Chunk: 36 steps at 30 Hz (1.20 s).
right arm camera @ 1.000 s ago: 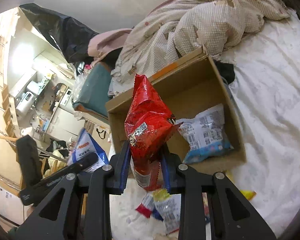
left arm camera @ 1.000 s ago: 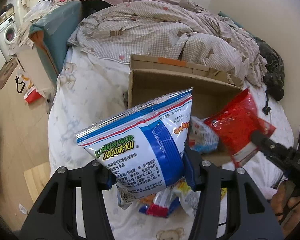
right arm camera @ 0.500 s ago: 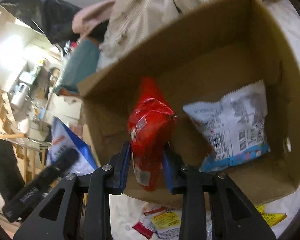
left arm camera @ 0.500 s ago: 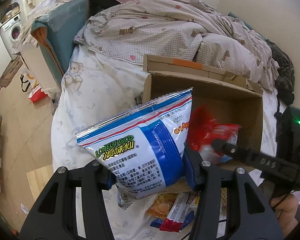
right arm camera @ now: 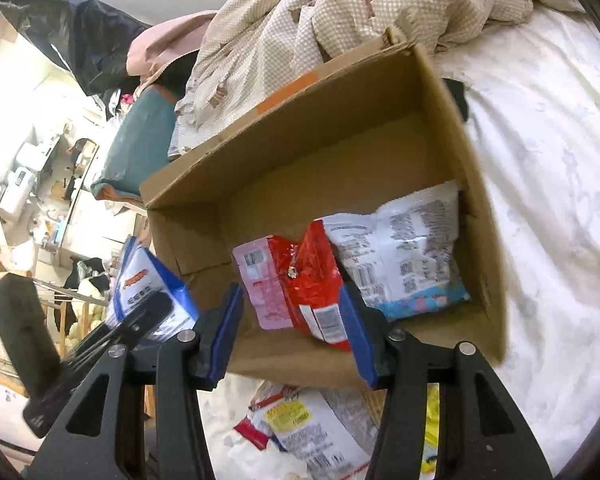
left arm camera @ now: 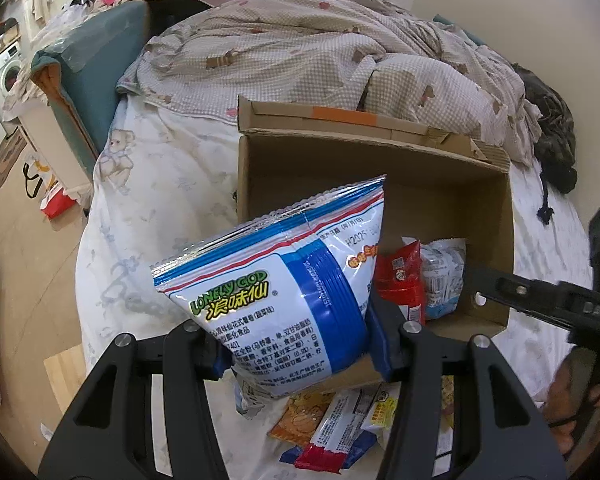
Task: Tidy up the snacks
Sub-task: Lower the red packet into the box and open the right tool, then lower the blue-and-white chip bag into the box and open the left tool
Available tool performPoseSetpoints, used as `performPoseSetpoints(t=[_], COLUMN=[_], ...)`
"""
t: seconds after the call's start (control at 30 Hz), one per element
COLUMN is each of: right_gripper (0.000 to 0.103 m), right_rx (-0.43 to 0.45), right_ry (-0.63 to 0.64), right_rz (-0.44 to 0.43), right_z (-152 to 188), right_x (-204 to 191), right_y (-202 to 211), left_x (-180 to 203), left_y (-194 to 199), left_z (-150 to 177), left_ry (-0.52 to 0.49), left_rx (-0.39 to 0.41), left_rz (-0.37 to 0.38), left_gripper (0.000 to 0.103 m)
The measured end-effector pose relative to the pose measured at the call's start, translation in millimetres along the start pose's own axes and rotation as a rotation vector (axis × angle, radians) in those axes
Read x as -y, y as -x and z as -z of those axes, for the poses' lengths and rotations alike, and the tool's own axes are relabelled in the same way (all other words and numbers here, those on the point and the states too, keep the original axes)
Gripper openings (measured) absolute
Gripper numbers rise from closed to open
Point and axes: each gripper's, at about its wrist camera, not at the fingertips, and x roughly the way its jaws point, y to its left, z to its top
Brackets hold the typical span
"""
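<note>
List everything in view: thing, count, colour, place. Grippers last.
cardboard box: 1, brown, open on the bed
red snack bag: 1, red and pink, in the box between the right gripper's open jaws
pale snack bag: 1, white and blue, in the box beside the red one
blue snack bag: 1, blue and white, held
loose snack packets: several, mixed, on the sheet before the box
quilt: 1, beige check, behind the box
left gripper: black, shut on the blue bag
right gripper: black, jaws just opened
</note>
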Motion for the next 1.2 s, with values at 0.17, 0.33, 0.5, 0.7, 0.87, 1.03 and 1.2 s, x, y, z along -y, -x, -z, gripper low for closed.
performPoseSetpoints(t=[0.17, 0.33, 0.5, 0.7, 0.87, 1.03, 1.2], right_gripper=[0.056, 0.058, 0.058, 0.058, 0.058, 0.058, 0.058], right_rx=[0.013, 0.026, 0.018, 0.012, 0.023, 0.03, 0.046], right_ry=[-0.018, -0.048, -0.042, -0.004, -0.005, -0.01, 0.012], right_rz=[0.01, 0.039, 0.011, 0.02, 0.014, 0.01, 0.027], right_z=[5, 16, 15, 17, 18, 18, 18], right_x=[11, 25, 20, 13, 14, 16, 13], right_y=[27, 30, 18, 10, 14, 18, 21], left_x=[-7, -11, -3, 5, 15, 14, 12], left_y=[0, -6, -12, -15, -17, -16, -3], left_z=[1, 6, 11, 11, 14, 17, 16], left_ry=[0.022, 0.049, 0.029, -0.01, -0.077, -0.076, -0.069], left_rx=[0.006, -0.022, -0.05, -0.041, -0.028, -0.035, 0.019], left_rz=[-0.014, -0.004, 0.017, 0.042, 0.031, 0.03, 0.024], left_gripper=[0.049, 0.049, 0.05, 0.055, 0.088, 0.088, 0.088])
